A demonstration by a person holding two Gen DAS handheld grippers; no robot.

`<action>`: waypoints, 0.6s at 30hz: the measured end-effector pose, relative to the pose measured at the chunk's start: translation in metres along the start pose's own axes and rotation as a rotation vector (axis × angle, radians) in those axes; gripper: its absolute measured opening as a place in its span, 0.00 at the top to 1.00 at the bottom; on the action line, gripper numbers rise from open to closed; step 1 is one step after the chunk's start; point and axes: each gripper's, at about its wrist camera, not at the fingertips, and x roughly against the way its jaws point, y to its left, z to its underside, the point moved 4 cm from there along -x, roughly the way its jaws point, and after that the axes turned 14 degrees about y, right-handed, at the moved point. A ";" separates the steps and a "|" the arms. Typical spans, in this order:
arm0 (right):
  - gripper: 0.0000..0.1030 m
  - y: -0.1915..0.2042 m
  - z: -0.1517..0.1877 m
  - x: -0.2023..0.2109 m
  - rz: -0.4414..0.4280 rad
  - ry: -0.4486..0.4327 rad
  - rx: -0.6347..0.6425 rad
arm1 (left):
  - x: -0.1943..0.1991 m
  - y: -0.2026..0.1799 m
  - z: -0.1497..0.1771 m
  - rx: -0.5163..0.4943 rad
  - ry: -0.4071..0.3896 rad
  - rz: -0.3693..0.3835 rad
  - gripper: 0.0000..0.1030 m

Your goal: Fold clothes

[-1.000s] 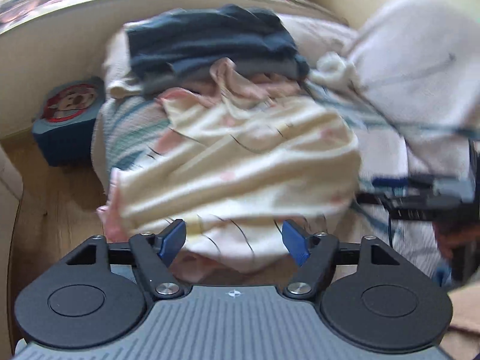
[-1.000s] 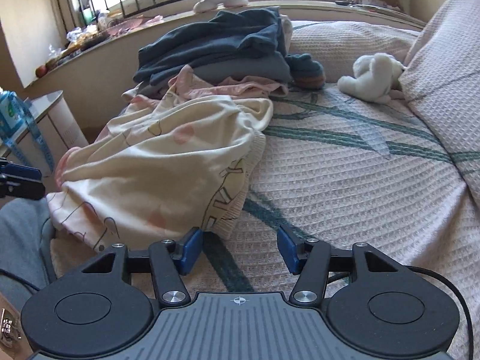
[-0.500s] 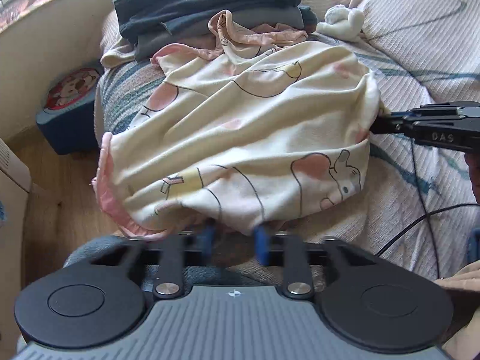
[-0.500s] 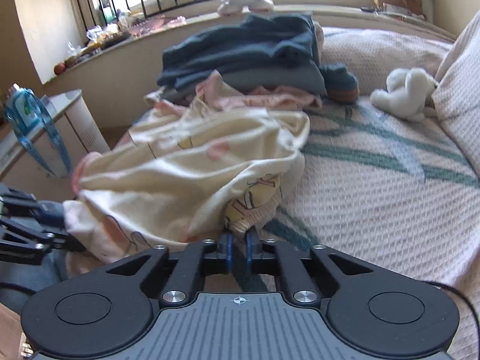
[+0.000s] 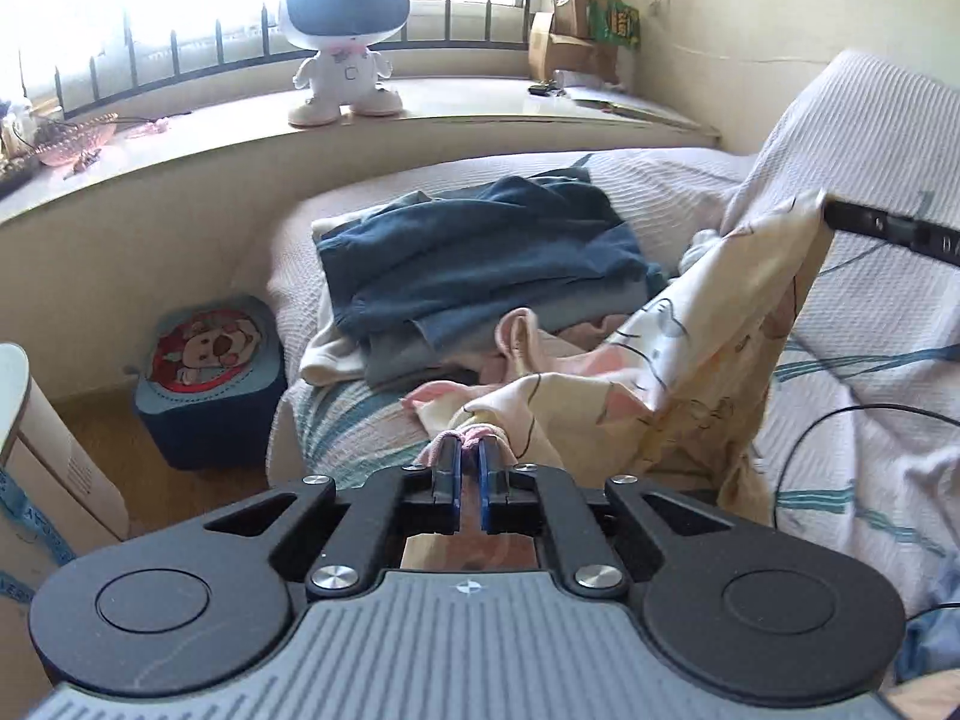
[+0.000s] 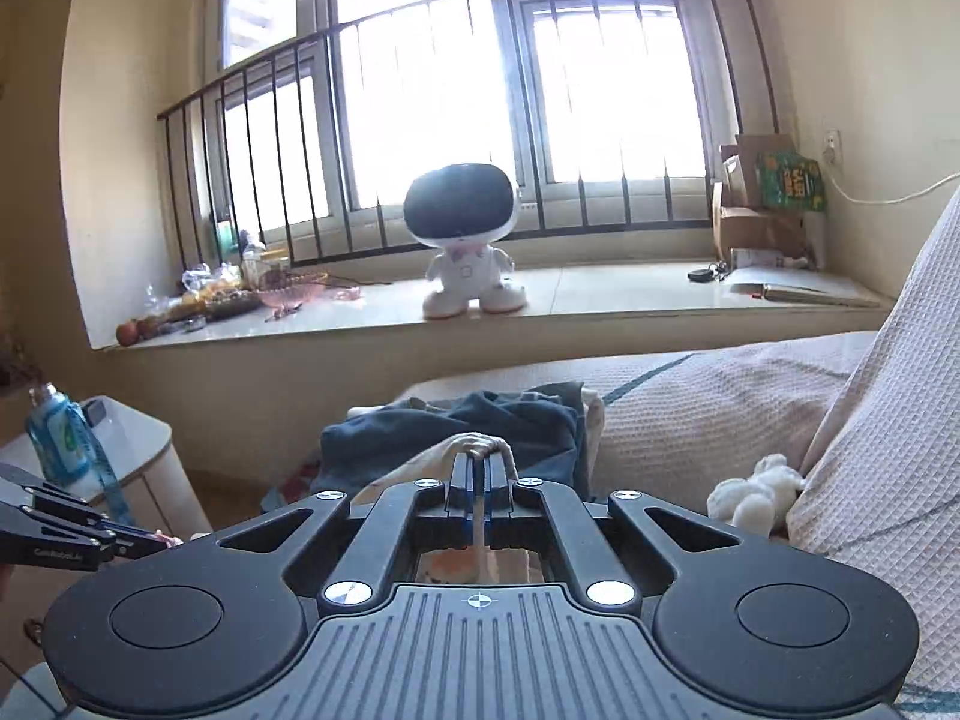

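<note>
Holding 1 cream printed garment (image 5: 690, 360) aloft between 2 grippers, over a bed (image 5: 870, 420).

Left gripper (image 5: 470, 450): jaws pressed together, pinching the garment's pink-trimmed edge. Right gripper (image 6: 480, 465): jaws likewise closed on a cream fold; in the left wrist view its black arm (image 5: 888, 228) shows partial white lettering, unreadable. Garment hangs stretched between both, lower part draping toward the bedcover, printed with line-drawn cartoon figures and pink patches. Behind: stack of dark blue folded clothes (image 5: 480, 264). Windowsill: 1 white toy robot (image 5: 345, 36) marked "C" on chest; 1 green packet (image 6: 789, 183), print illegible. Floor: 1 blue storage box (image 5: 210, 378) with cartoon dog face.
</note>
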 end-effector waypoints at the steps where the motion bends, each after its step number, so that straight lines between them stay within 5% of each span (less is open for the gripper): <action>1: 0.97 -0.002 0.007 0.005 0.000 0.023 0.000 | 0.003 0.000 0.005 0.003 0.009 0.014 0.95; 9: 0.97 -0.018 0.115 0.023 0.037 0.370 -0.070 | -0.014 0.023 0.075 0.130 0.209 -0.035 0.93; 15: 0.96 -0.017 0.159 0.021 0.057 0.557 -0.097 | -0.004 0.020 0.071 0.100 0.195 -0.069 0.68; 18: 0.89 -0.015 0.165 0.027 0.078 0.581 -0.084 | 0.006 0.018 0.072 0.089 0.189 -0.073 0.55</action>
